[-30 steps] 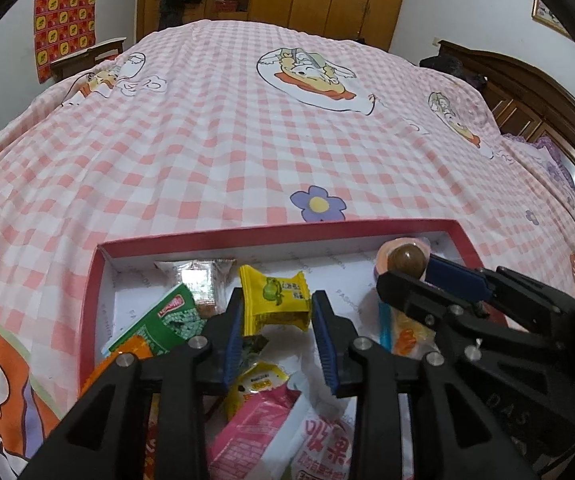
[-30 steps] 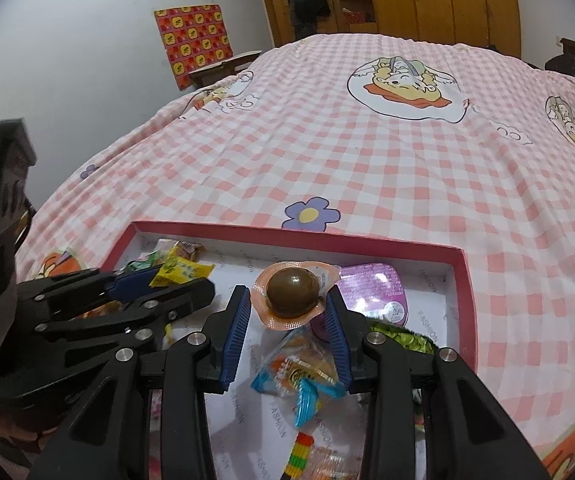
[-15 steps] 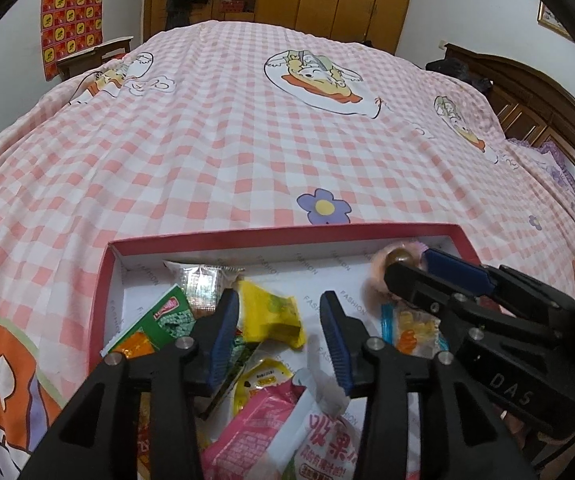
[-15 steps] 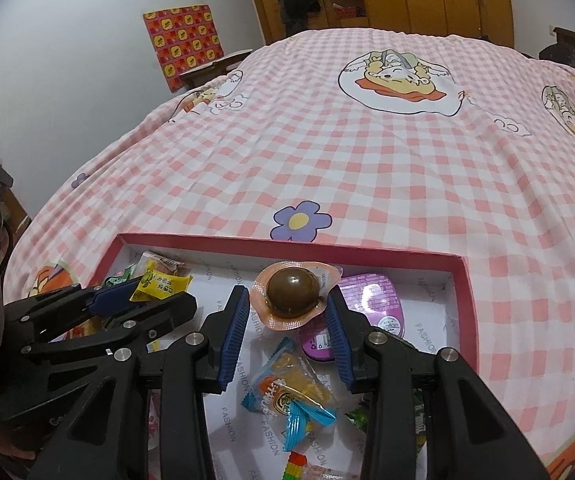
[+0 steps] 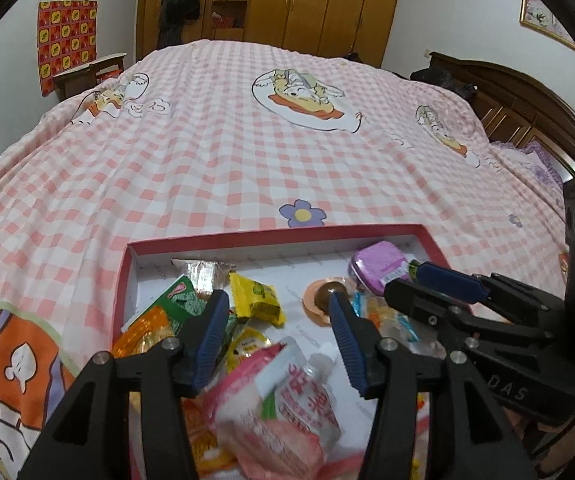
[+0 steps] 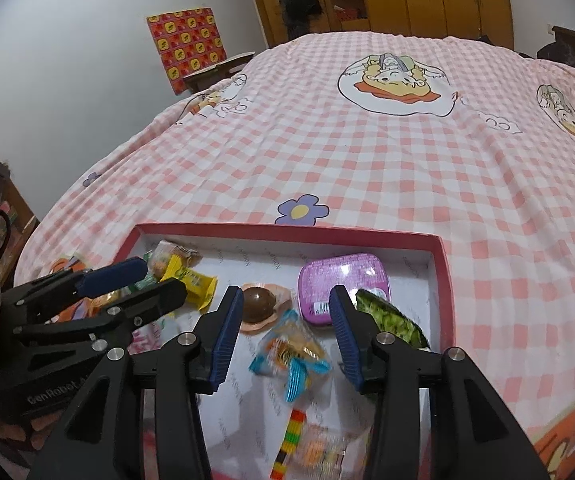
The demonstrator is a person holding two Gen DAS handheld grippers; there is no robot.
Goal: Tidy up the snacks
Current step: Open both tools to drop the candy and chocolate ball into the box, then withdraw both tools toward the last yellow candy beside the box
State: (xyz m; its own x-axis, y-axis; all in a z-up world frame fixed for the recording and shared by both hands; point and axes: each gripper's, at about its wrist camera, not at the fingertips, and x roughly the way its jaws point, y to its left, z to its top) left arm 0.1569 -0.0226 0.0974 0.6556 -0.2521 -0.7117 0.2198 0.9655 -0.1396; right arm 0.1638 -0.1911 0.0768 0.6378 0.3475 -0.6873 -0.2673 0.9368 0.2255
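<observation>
A red-rimmed box (image 5: 271, 237) (image 6: 287, 229) lies on the bed and holds several snacks. My left gripper (image 5: 277, 316) is open and empty above the box; the yellow candy packet (image 5: 257, 299) lies below it, with a pink pouch (image 5: 283, 396) nearer me. My right gripper (image 6: 286, 308) is open and empty. The brown jelly cup (image 6: 258, 305) (image 5: 323, 298) lies in the box by its left finger. A purple tin (image 6: 341, 282) and a blue-orange candy bag (image 6: 291, 350) lie nearby.
The box sits on a pink checked bedspread (image 5: 247, 140) with cartoon prints. A wooden wardrobe (image 5: 311, 4) stands behind the bed and a dark headboard (image 5: 527, 96) at the right. Each gripper shows in the other's view, left (image 6: 99, 280) and right (image 5: 447, 280).
Both grippers opened and pulled back upward. The left let go of the yellow candy packet and the right let go of the brown jelly cup; both now lie in the box.
</observation>
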